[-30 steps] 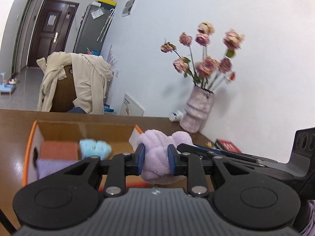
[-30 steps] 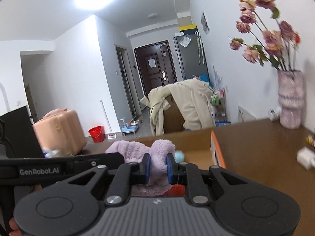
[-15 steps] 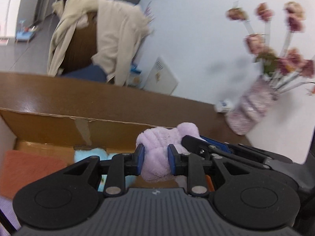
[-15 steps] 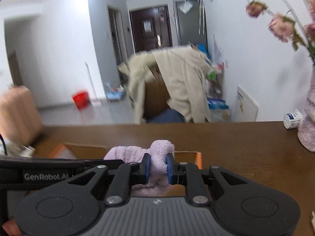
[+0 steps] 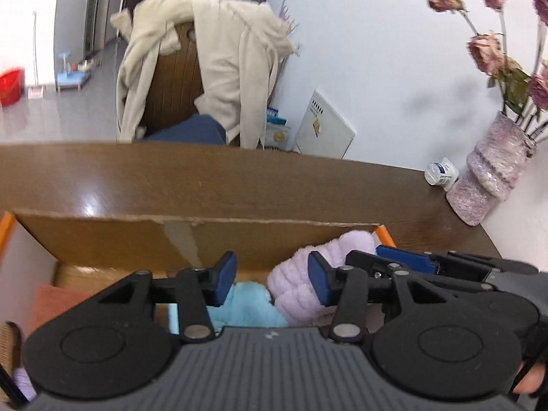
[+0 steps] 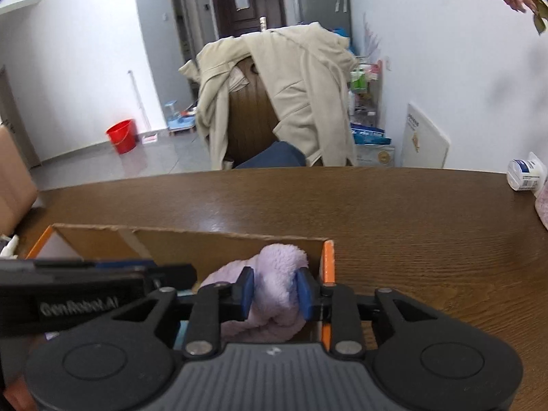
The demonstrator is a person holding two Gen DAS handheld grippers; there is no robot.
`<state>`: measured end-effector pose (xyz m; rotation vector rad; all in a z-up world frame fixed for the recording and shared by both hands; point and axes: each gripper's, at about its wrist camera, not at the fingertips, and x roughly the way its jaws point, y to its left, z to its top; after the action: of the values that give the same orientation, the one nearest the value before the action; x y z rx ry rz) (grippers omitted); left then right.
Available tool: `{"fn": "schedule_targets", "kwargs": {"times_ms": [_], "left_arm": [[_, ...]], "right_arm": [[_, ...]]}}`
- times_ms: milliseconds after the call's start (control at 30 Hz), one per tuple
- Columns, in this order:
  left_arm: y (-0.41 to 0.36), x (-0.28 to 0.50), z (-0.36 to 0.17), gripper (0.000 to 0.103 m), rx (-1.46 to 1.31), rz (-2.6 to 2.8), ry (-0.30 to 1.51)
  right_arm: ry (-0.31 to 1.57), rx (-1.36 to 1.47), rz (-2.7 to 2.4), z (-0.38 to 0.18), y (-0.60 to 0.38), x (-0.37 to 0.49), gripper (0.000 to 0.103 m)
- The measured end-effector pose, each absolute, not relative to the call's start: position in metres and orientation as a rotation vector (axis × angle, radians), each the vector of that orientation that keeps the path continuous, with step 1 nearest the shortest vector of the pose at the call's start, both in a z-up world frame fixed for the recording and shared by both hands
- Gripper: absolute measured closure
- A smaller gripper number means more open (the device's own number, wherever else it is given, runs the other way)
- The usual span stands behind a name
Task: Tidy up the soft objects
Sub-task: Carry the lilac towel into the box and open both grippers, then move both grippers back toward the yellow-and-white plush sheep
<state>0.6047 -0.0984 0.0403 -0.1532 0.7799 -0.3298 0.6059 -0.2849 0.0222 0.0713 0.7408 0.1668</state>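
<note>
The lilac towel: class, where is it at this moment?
In both wrist views the lilac towel sits in the cardboard box's right end, against its orange edge, beside a blue cloth. It lies between the right gripper's fingers.

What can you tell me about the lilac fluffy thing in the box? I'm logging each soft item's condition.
The lilac plush item is a fluffy, fleece-like bundle, folded or bunched, its shape unclear. It sits inside the cardboard box at the orange-edged end, beside a light blue fluffy item. The right gripper straddles it, jaws just opening, pads close against the pile. The left gripper has just opened; only its right-hand pad touches the plush.
</note>
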Motion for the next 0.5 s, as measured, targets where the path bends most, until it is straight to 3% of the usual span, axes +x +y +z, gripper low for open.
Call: {"fn": "schedule_targets", "kwargs": {"times_ms": [300,367,500], "left_arm": [[-0.088,0.538,0.100,0.042,-0.042,-0.313,0.676],[-0.086,0.514,0.110,0.041,-0.016,-0.296,0.648],[-0.079,0.452,0.127,0.035,0.018,-0.274,0.580]], "right_arm": [[0.673,0.080,0.191,0.072,-0.294,0.564,0.071],[0.646,0.083,0.203,0.090,-0.301,0.535,0.064],[0.597,0.064,0.225,0.112,-0.308,0.479,0.061]]}}
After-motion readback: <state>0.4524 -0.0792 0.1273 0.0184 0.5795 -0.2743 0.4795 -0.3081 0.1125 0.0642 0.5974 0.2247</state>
